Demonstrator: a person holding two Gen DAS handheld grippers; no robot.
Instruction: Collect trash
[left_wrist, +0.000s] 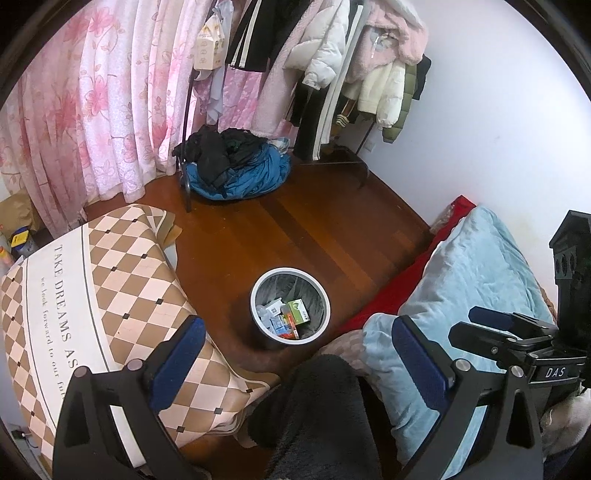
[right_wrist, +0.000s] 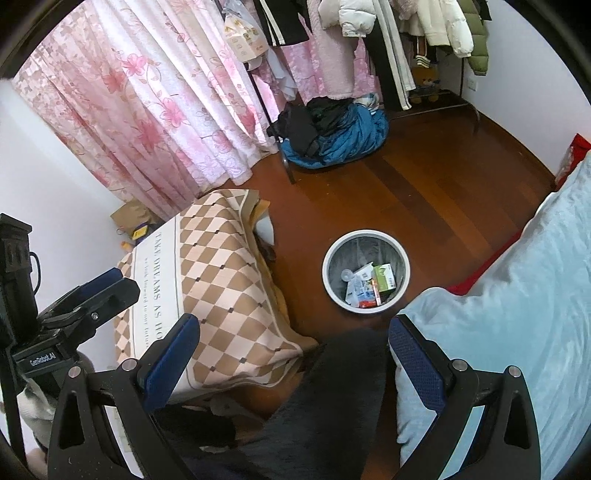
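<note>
A round white trash bin (left_wrist: 255, 317) with a grey liner stands on the wooden floor; it also shows in the right wrist view (right_wrist: 328, 284). Inside lie a green box (left_wrist: 298, 311) (right_wrist: 384, 277), white packets (right_wrist: 356, 282) and other scraps. My left gripper (left_wrist: 299, 350) is open and empty, held high above the floor, near side of the bin. My right gripper (right_wrist: 293, 343) is open and empty too, above a dark-clad knee (right_wrist: 332, 391). The right gripper also shows at the right in the left wrist view (left_wrist: 517, 332), the left gripper at the left in the right wrist view (right_wrist: 99, 291).
A table under a checkered cloth (left_wrist: 110, 295) (right_wrist: 221, 288) stands left of the bin. A bed with a light blue quilt (left_wrist: 461, 288) (right_wrist: 517, 295) lies to the right. A clothes rack (left_wrist: 314, 74) with a blue and black clothes pile (left_wrist: 236, 170) stands by pink curtains (left_wrist: 92, 110).
</note>
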